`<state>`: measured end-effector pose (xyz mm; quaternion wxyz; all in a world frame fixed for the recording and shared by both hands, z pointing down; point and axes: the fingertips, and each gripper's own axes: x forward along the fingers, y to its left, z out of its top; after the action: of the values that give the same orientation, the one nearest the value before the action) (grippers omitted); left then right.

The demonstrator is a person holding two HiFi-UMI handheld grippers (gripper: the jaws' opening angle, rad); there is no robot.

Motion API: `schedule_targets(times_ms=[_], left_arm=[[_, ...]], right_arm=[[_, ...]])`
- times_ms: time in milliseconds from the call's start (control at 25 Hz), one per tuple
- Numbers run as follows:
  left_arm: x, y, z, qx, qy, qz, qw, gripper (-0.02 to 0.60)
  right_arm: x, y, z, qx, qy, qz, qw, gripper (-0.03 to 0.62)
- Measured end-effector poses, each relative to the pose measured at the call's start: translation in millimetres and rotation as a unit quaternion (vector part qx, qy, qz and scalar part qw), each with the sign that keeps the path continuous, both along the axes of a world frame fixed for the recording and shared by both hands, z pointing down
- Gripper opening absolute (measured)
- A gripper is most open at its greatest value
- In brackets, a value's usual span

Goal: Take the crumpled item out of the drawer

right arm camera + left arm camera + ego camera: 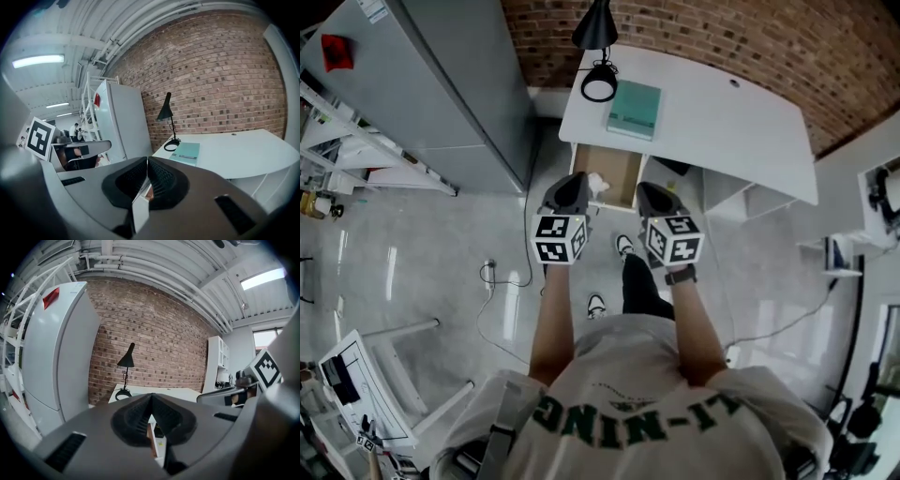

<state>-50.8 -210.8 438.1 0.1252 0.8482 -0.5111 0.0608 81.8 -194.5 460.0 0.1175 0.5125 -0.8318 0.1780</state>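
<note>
The drawer (617, 165) under the white desk (722, 122) stands pulled out, its wooden inside showing. A white crumpled item (598, 182) lies at its front left corner. My left gripper (573, 184) hovers at the drawer's front left, just beside the crumpled item and above it. My right gripper (650, 190) is held at the drawer's front right. Both are shut with nothing between the jaws, as the left gripper (152, 397) and right gripper (147, 160) views show. Both gripper cameras look level across the desk at the brick wall.
A teal book (635, 109) and a black lamp (598, 56) sit on the desk's left end. A tall grey fridge (441, 84) stands to the left of the desk. A cable (502, 291) lies on the floor, and a white chair (384, 375) is at lower left.
</note>
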Motion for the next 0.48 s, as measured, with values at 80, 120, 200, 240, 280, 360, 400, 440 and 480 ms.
schedule_targets(times_ms=[80, 120, 200, 240, 280, 360, 400, 440, 480], left_arm=[[0.4, -17.8, 11.2, -0.008, -0.003, -0.005, 1.0, -0.008], [-0.3, -27.2, 15.1, -0.013, -0.005, -0.008, 0.9999, -0.008], [-0.4, -40.9, 23.1, -0.023, -0.009, -0.011, 0.9996, -0.006], [-0.4, -45.8, 28.1, -0.029, -0.008, -0.013, 0.9995, -0.006], [-1.2, -51.2, 33.1, -0.034, -0.005, -0.017, 0.9993, -0.008], [-4.5, -63.3, 41.7, -0.044, 0.003, -0.029, 0.9986, -0.006], [-6.3, -69.2, 45.0, -0.048, 0.008, -0.035, 0.9982, -0.006], [-8.2, -75.4, 47.5, -0.052, 0.012, -0.04, 0.9978, -0.006], [-10.2, -81.8, 49.8, -0.054, 0.014, -0.044, 0.9975, -0.006]], right_arm=[[-0.8, -19.8, 12.2, -0.012, 0.002, -0.011, 1.0, 0.003], [-1.9, -31.0, 17.3, -0.02, 0.002, -0.015, 1.0, 0.003], [-5.6, -48.4, 29.4, -0.037, 0.0, -0.028, 0.999, 0.003], [-8.0, -54.9, 37.1, -0.047, 0.0, -0.036, 0.998, 0.003], [-11.1, -61.7, 44.2, -0.054, 0.001, -0.046, 0.997, 0.003], [-18.4, -75.3, 53.0, -0.065, -0.001, -0.064, 0.996, 0.003], [-21.2, -81.0, 56.4, -0.07, -0.003, -0.07, 0.995, 0.003], [-22.5, -85.9, 62.3, -0.076, -0.001, -0.075, 0.994, 0.003], [-23.0, -90.7, 70.7, -0.083, 0.002, -0.081, 0.993, 0.003]])
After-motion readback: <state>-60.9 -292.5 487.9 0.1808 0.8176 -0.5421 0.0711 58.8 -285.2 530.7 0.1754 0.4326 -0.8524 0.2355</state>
